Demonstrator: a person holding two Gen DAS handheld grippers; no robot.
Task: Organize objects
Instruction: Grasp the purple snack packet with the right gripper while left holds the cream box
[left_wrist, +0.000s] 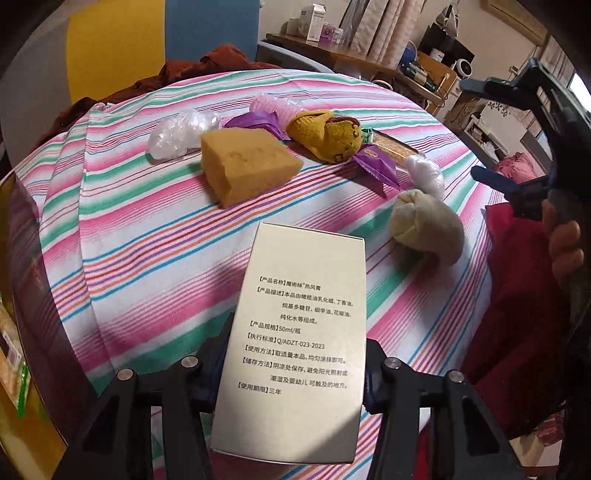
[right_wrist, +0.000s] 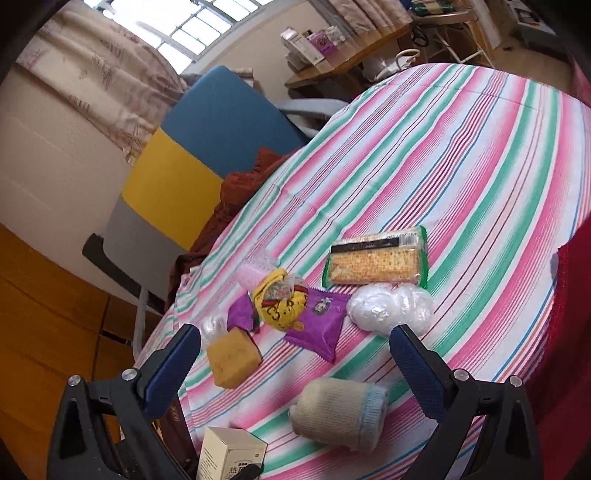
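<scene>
The left tool (left_wrist: 291, 373) is closed onto a tall cream carton (left_wrist: 295, 332) printed with small black text, its two arms pressing the box's long sides low in the left wrist view, so the carton fills the lower centre of the frame and hangs over the striped bench (left_wrist: 147, 258). The right tool (right_wrist: 295, 369) stands wide open with nothing between its blue pads; in its own view it hovers above the near edge of the bench, and the same carton shows at the bottom of that frame.

The rest of the things lie in a loose cluster towards the upper centre of the left view: a tan sponge block (left_wrist: 247, 170), a clear plastic wad (left_wrist: 181, 133) to its left, purple snack packets (left_wrist: 376, 166), a yellow rolled sock (left_wrist: 328, 136), and a beige rolled sock (left_wrist: 428, 229) at the right, apart from the others. A cracker pack (right_wrist: 376, 258) sits beyond them in the right view.

The step in hand looks like carrying the carton to its place. No bin or tray shows clearly, so where it belongs cannot be told. The next move calls for choosing a bare stretch of cloth, lowering the carton level and letting go gently so the tall box does not tip. The beige sock lies directly below the open right tool and seems the easiest next pick.
</scene>
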